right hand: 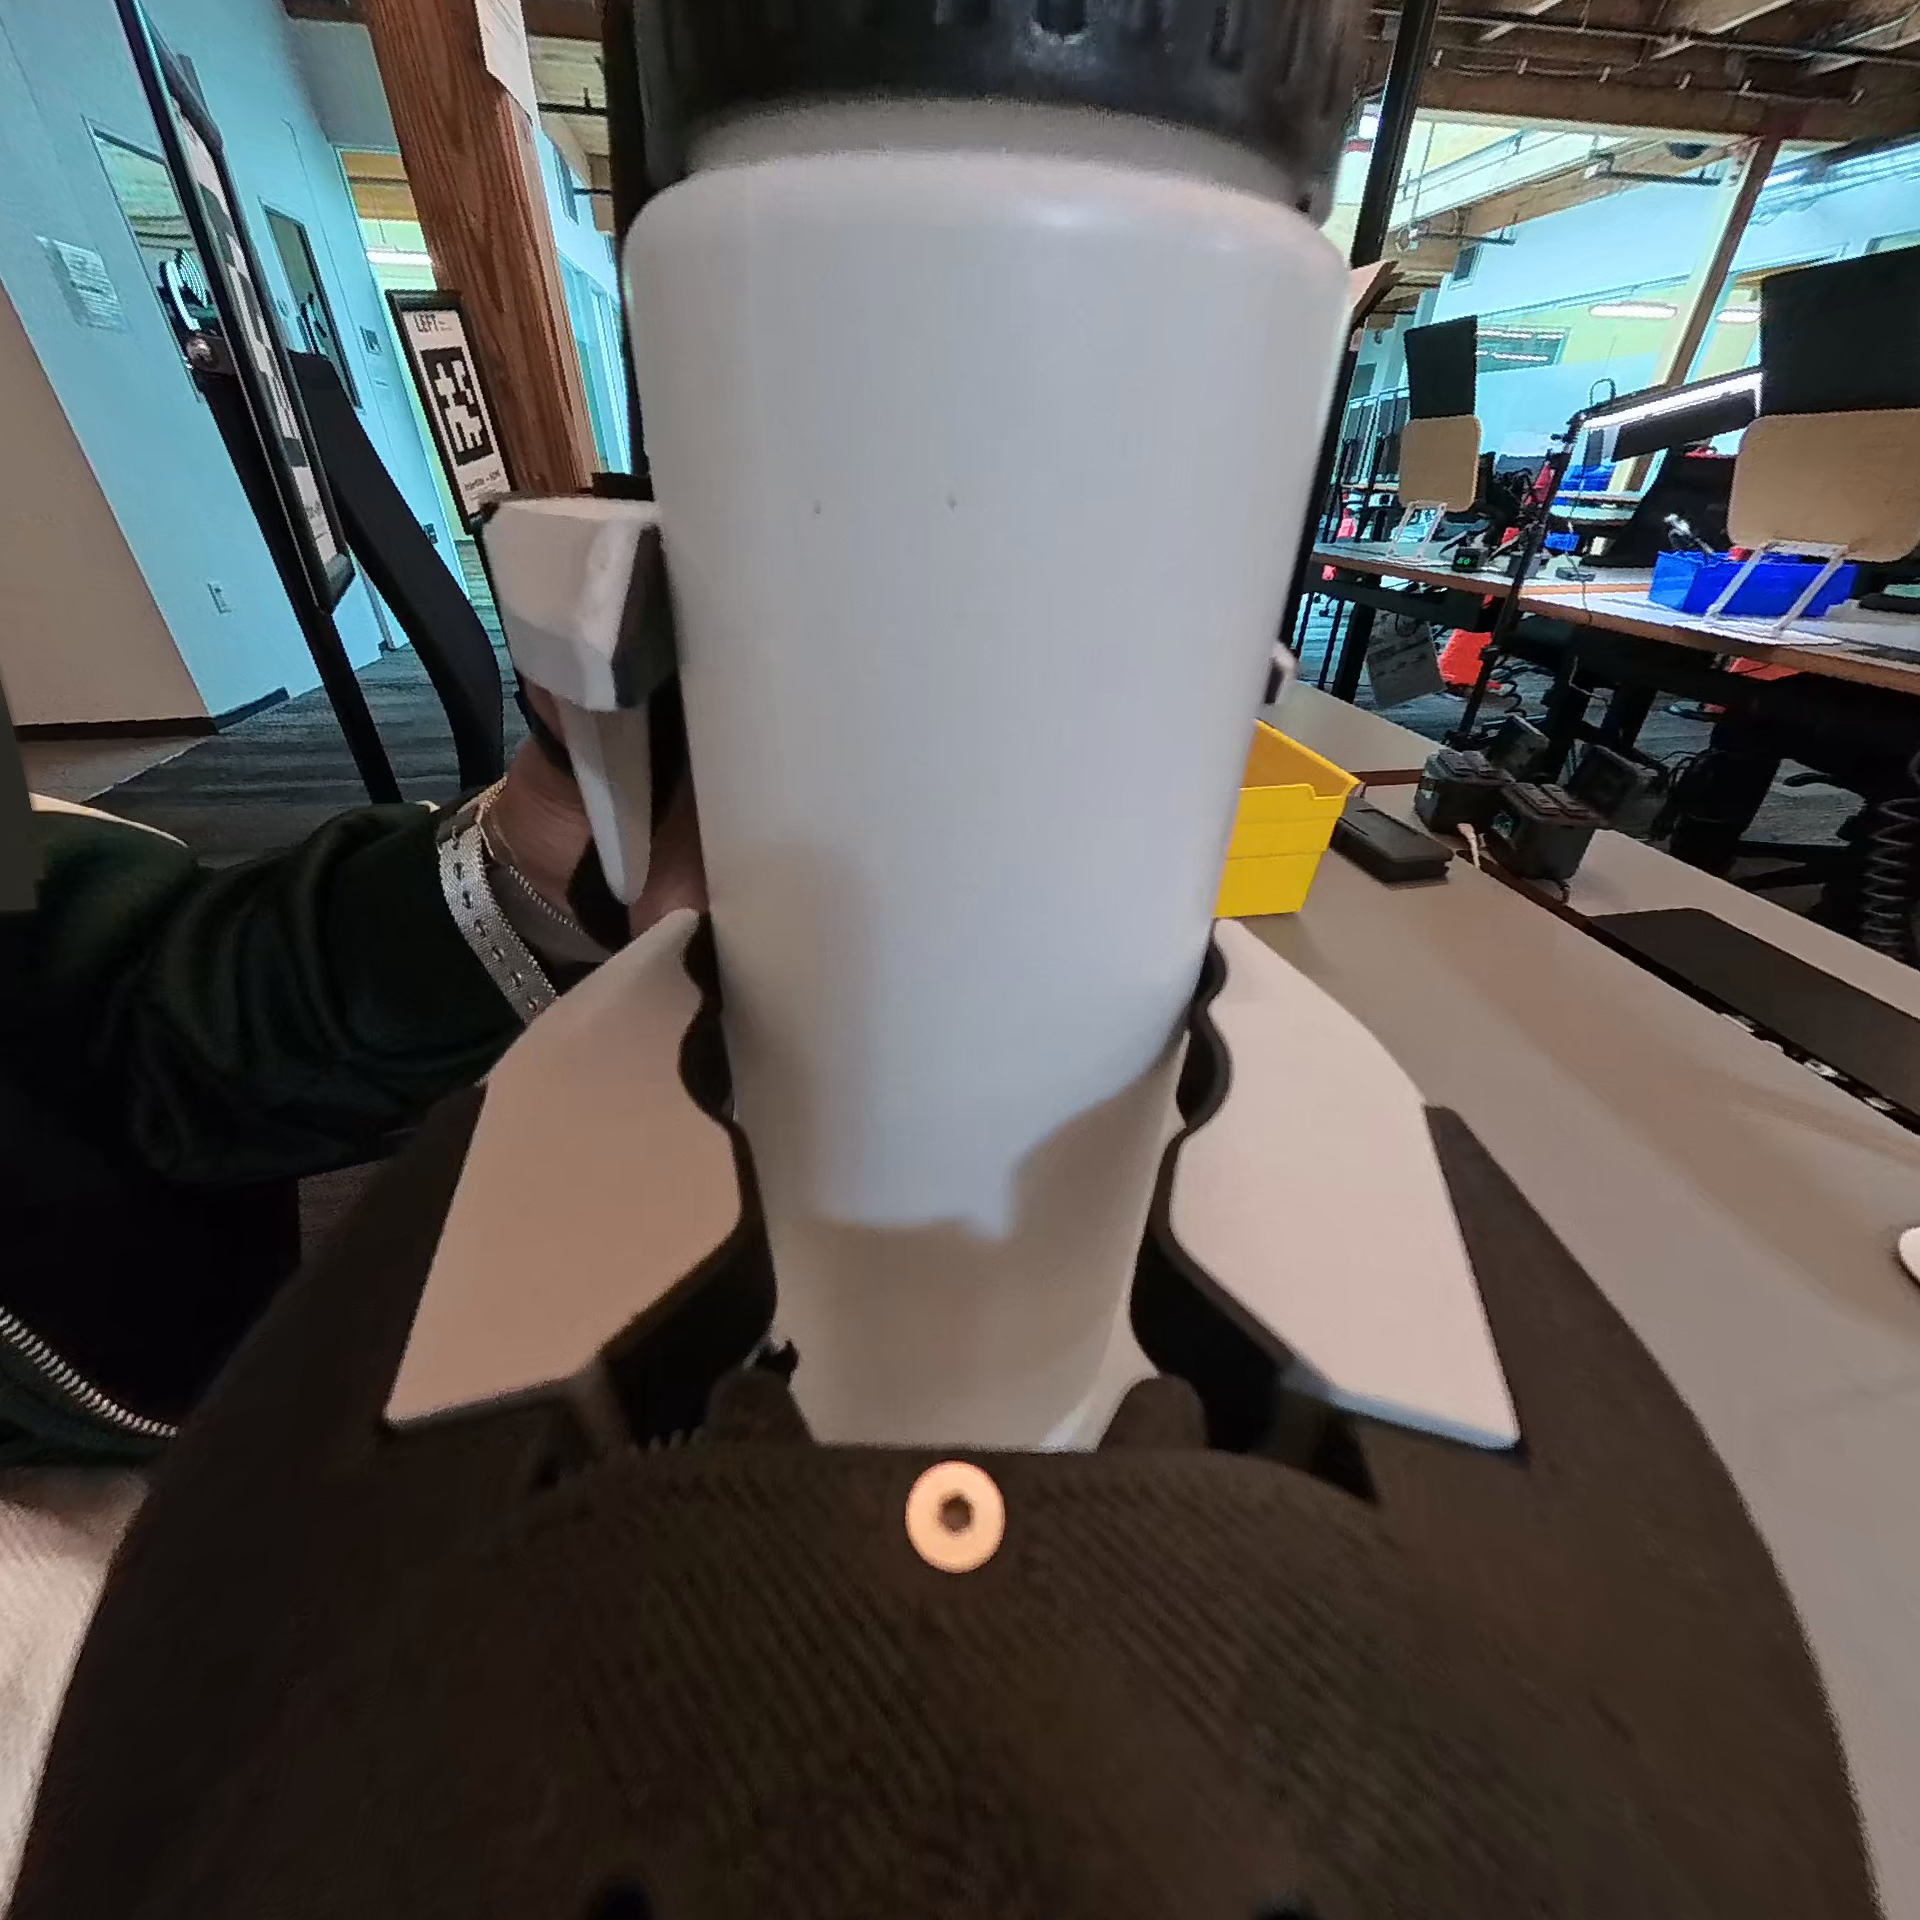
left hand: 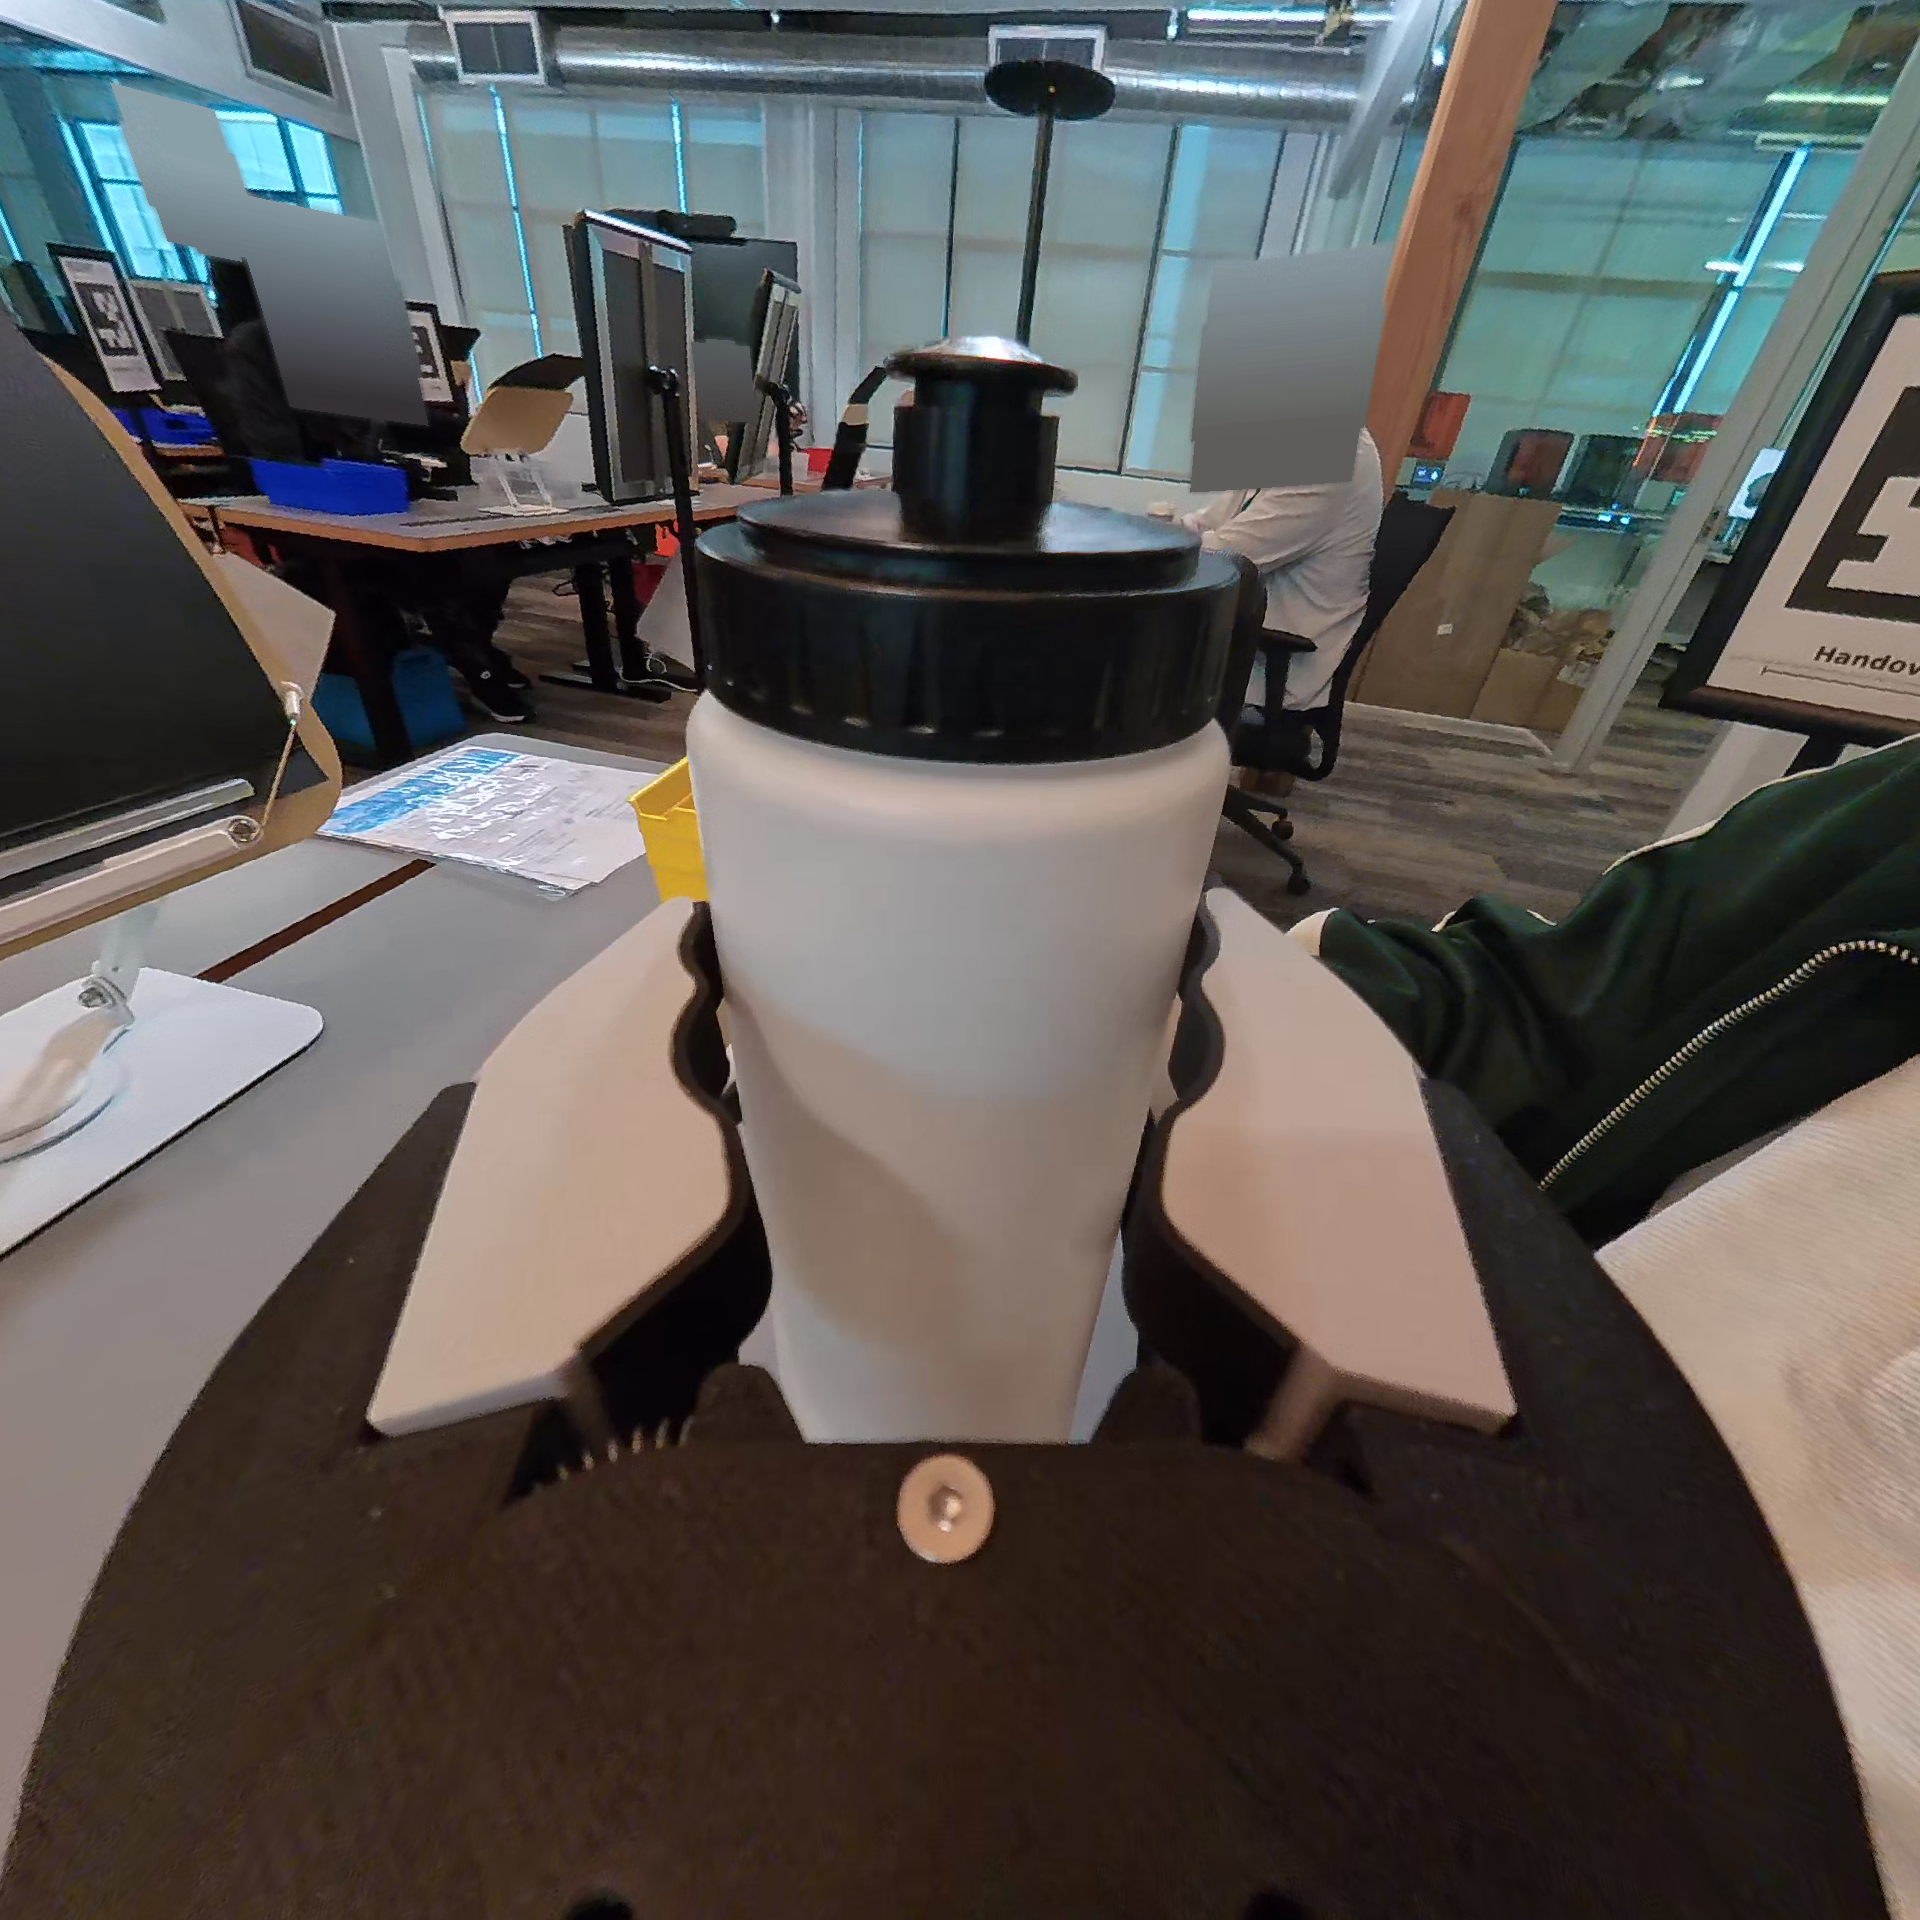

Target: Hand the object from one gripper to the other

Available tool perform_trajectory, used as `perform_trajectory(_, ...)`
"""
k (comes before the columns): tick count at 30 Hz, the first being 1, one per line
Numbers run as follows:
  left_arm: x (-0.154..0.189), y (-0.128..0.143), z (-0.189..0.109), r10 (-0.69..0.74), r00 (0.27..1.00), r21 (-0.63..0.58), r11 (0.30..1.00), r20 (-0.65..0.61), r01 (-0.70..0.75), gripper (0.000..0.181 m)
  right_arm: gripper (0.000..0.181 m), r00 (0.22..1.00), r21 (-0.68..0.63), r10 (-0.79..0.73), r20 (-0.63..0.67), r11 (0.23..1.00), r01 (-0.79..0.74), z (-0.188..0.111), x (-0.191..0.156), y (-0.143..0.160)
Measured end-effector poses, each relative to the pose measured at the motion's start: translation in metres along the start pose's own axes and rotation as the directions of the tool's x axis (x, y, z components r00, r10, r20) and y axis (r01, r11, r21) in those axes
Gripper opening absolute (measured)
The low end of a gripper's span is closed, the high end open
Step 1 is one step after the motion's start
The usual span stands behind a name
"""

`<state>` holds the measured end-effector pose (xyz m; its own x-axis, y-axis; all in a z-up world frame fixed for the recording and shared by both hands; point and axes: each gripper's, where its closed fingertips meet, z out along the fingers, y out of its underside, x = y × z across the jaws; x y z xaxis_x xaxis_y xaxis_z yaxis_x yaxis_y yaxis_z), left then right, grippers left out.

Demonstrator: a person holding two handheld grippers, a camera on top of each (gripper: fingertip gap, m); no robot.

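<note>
A white squeeze bottle point(left hand: 956, 831) with a black screw cap point(left hand: 961, 634) and pull spout stands upright between the fingers of my left gripper point(left hand: 951, 935), whose wavy black pads press on both of its sides. In the right wrist view the same bottle point(right hand: 966, 520) fills the middle. My right gripper point(right hand: 956, 956) is closed on its lower body. The left gripper's white finger point(right hand: 577, 613) shows there on the bottle's left side, higher up, held by a hand in a dark green sleeve point(right hand: 260, 987).
A grey table point(right hand: 1558, 1091) lies below. On it are a yellow bin point(right hand: 1283, 831), black devices point(right hand: 1527, 821), a plastic-sleeved paper point(left hand: 488, 810) and a stand's white base point(left hand: 156, 1070). A seated person point(left hand: 1309, 582) and desks with monitors are behind. There is about 6 cm between the tips of the two grippers.
</note>
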<state>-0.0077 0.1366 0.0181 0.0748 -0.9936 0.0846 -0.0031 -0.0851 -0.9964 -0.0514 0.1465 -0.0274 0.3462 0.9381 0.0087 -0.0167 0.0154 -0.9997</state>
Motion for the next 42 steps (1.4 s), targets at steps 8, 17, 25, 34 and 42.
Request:
perform_trajectory(8,0.005,-0.004,0.000,-0.002,1.000,0.004,1.000,-0.010,0.002,0.087,0.087,1.000,0.014,-0.007,0.002,1.000,0.007,-0.002,-0.003,-0.004)
perform_trajectory(17,0.007,-0.015,-0.007,0.007,1.000,0.034,0.999,-0.011,-0.006,0.088,0.086,1.000,0.047,0.008,-0.005,0.999,-0.008,-0.009,0.001,-0.014)
perform_trajectory(25,-0.003,-0.006,-0.010,-0.051,0.997,0.031,0.998,-0.050,0.053,0.099,0.086,0.998,0.074,-0.006,-0.066,0.997,0.010,-0.030,0.020,-0.038)
perform_trajectory(34,-0.001,0.069,0.024,-0.056,0.986,-0.149,0.988,-0.156,0.032,0.109,0.086,0.995,0.090,-0.014,-0.098,0.996,0.023,-0.044,0.022,-0.060)
perform_trajectory(42,-0.003,0.074,0.038,-0.048,0.992,-0.093,0.995,-0.117,0.037,0.113,0.086,0.997,0.072,0.001,-0.076,0.997,0.005,-0.035,0.014,-0.054)
